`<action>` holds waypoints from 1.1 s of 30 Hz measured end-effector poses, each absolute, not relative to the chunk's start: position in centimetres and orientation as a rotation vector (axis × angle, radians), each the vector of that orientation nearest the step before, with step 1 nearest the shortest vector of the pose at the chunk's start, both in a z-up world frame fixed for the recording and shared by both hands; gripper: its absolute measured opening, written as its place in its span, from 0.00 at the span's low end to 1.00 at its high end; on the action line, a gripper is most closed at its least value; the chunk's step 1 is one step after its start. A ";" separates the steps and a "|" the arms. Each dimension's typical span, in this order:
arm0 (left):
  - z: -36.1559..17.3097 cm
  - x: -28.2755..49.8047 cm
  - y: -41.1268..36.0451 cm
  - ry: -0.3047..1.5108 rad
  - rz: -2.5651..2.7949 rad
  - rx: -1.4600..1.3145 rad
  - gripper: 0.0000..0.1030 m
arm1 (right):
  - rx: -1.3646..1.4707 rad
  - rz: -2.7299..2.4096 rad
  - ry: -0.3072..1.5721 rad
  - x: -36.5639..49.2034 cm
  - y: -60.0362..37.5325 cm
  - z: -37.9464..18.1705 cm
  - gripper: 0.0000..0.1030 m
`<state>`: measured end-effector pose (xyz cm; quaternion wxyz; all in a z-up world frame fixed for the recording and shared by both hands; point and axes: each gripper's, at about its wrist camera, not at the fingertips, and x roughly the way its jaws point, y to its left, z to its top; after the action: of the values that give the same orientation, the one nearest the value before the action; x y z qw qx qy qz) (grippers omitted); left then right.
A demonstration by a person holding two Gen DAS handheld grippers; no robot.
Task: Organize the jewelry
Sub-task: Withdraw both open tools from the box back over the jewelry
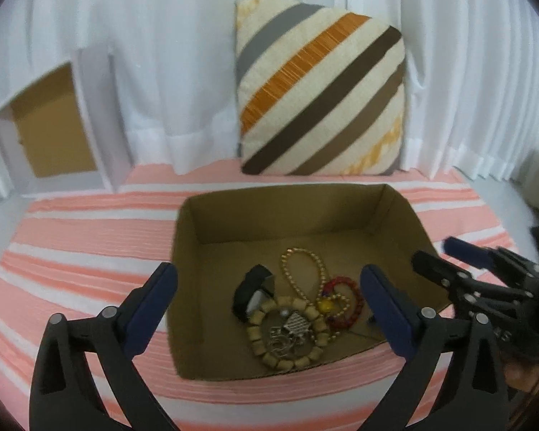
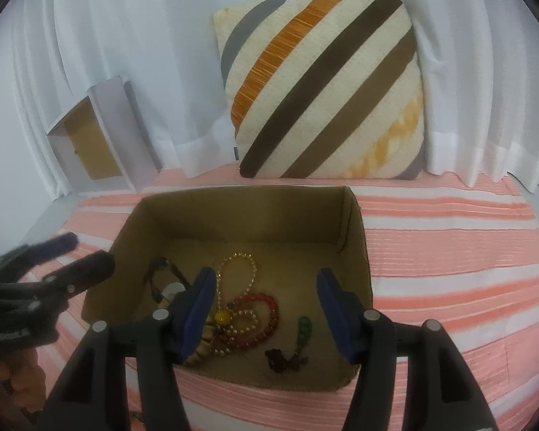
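Both the left hand-held gripper (image 1: 269, 287) and right hand-held gripper (image 2: 266, 292) are hovering spread and empty over the cardboard box (image 1: 395, 212) at frame centre, where light, limp, tangle-prone jewelry (image 1: 298, 309) is lying, likely best pinched at the gold bead loop (image 1: 302, 255).

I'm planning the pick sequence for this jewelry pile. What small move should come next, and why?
Probably lower the open right gripper onto the red bead bracelet. It hangs empty above the cardboard box, and the bracelet lies on top near the pile's edge, right between its fingers.
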<state>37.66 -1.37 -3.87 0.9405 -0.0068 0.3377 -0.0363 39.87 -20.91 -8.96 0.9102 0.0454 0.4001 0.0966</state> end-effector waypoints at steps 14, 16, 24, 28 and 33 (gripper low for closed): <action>-2.8 30.0 0.9 0.663 -0.027 -0.031 0.99 | 0.090 0.097 0.684 30.1 -21.9 -6.3 0.70; -3.4 28.7 1.4 0.694 -0.039 -0.033 0.99 | 0.078 0.079 0.676 28.5 -21.9 -6.5 0.86; -8.3 22.6 4.9 0.830 -0.050 -0.061 0.99 | 0.067 0.083 0.724 22.0 -21.4 -8.5 0.87; -10.6 20.0 5.7 0.860 -0.031 0.008 0.99 | 0.071 0.106 0.787 19.3 -20.8 -10.2 0.87; -12.9 19.4 6.3 0.909 -0.039 -0.012 0.99 | 0.052 0.135 0.851 16.9 -20.0 -12.7 0.87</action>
<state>19.39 6.27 -12.86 0.8984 -0.0058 0.4388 -0.0189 16.92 -20.01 -12.74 0.9083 0.0251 0.4124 0.0656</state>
